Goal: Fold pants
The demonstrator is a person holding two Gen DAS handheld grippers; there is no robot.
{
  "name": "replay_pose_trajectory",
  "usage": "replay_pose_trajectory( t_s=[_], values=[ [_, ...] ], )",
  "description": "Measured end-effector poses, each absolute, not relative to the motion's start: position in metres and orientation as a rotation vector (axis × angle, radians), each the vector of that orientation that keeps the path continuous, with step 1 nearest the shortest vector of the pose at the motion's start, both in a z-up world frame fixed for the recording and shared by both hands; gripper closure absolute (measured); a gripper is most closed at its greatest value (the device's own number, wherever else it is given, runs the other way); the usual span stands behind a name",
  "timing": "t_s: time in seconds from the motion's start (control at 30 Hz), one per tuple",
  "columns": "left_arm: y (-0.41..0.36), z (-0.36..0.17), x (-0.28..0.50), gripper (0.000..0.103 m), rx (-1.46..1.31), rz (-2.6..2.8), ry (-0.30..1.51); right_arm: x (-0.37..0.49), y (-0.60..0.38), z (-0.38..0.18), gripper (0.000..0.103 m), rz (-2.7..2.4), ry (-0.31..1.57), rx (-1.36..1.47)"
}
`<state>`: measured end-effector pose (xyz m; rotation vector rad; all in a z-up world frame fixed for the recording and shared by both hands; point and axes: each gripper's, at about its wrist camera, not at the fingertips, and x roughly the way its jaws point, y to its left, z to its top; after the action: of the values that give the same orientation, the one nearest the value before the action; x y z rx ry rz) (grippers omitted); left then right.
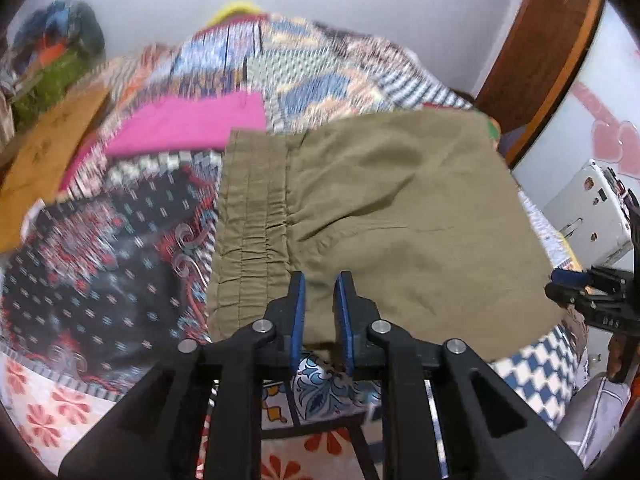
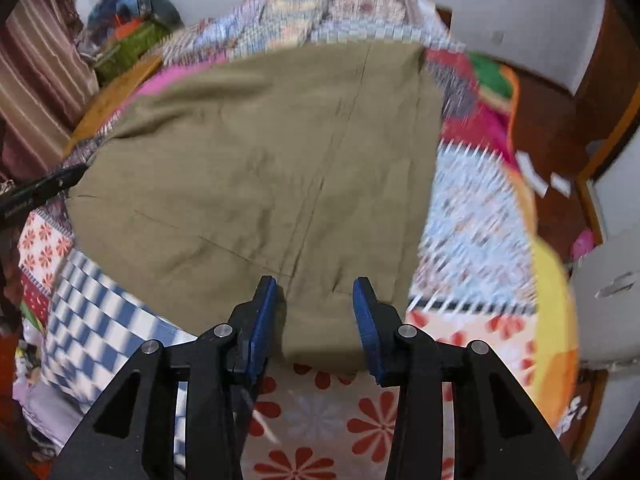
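Left wrist view: folded olive-khaki pants [image 1: 372, 216], soft woven cloth with a gathered elastic waistband at the left edge, lie flat on a busy patchwork quilt [image 1: 100, 240] near a folded magenta cloth [image 1: 188, 124]. Blue-padded left gripper [image 1: 320, 280] hovers at the near hem, jaws slightly parted, gripping nothing. Right wrist view: right gripper [image 2: 316, 284] stands wider apart over the seamed near edge, pads clear of the fabric.
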<state>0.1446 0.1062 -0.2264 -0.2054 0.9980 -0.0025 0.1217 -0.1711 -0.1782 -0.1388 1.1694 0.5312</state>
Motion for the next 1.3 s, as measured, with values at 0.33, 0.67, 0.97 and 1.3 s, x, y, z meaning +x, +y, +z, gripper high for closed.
replay_pose_trajectory(
  t_s=[0.33, 0.67, 0.97, 1.3],
  values=[
    [0.115, -0.236, 0.155, 0.087, -0.224, -0.028, 1.017, 0.131, -0.207, -0.181, 0.061, 0.456, 1.195, -0.097],
    [0.155, -0.192, 0.176, 0.062, -0.248, 0.075, 0.928, 0.155, -0.227, -0.145, 0.059, 0.4, 1.109, -0.05],
    [0.177, -0.206, 0.219, 0.062, -0.288, 0.1, 0.952, 0.207, -0.212, -0.13, 0.058, 0.4, 1.033, -0.038],
    [0.179, -0.237, 0.263, 0.061, -0.303, 0.061, 1.024, 0.263, -0.189, -0.144, 0.05, 0.4, 1.024, -0.083]
  ],
)
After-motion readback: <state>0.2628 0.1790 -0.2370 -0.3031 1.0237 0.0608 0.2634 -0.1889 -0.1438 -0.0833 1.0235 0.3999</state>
